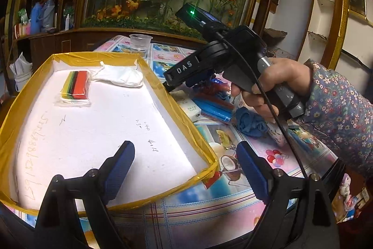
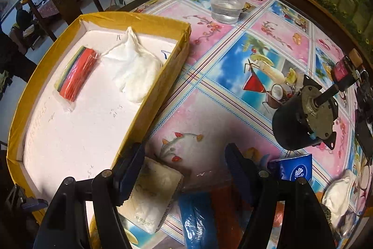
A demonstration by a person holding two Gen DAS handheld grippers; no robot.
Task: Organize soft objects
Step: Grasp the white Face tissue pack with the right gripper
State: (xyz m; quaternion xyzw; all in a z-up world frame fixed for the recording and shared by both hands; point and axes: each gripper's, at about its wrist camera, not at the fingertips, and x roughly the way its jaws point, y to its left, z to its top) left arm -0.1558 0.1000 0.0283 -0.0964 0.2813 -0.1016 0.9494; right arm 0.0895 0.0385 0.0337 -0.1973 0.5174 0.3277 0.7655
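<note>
A yellow-edged white tray point(image 1: 184, 113) point(image 2: 149, 90) holds a striped pack of coloured cloths point(image 1: 77, 85) point(image 2: 78, 72) and a white cloth bundle point(image 1: 121, 77) point(image 2: 135, 69). My left gripper point(image 1: 185, 169) is open and empty above the tray's near right corner. My right gripper point(image 2: 184, 169), whose body shows in the left wrist view point(image 1: 209, 62), is open above a white tissue pack point(image 2: 151, 195) point(image 1: 190, 107) and a blue and red wrapped pack point(image 2: 198, 218) point(image 1: 214, 106). A blue cloth point(image 1: 250, 123) lies under the right hand.
A clear plastic cup point(image 2: 226, 0) point(image 1: 139, 42) stands at the table's far side. A black motor point(image 2: 305, 118), a blue tissue packet point(image 2: 295, 168) and a white cloth point(image 2: 338, 197) lie to the right. The table point(image 2: 233, 39) has a patterned cover.
</note>
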